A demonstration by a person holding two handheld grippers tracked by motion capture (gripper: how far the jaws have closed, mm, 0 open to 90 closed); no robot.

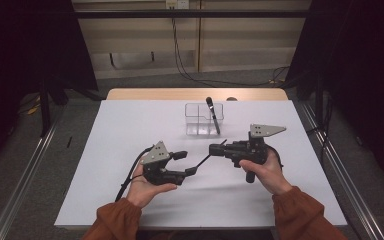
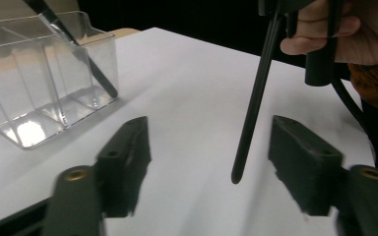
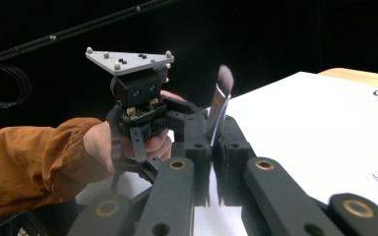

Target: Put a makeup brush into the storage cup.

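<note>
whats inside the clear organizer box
One dark brush leans in a compartment of the clear organizer box, its head sticking above the rim. The other compartments look empty through the clear walls. Nothing is covered.

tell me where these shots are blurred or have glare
Right gripper view: the brush tip is smeared, and the near jaws of the right tool are soft. Left gripper view: the left tool has blurred jaws, and the clear organizer shows a bright reflection on its base. High view: evenly lit white table, dark surroundings.
</note>
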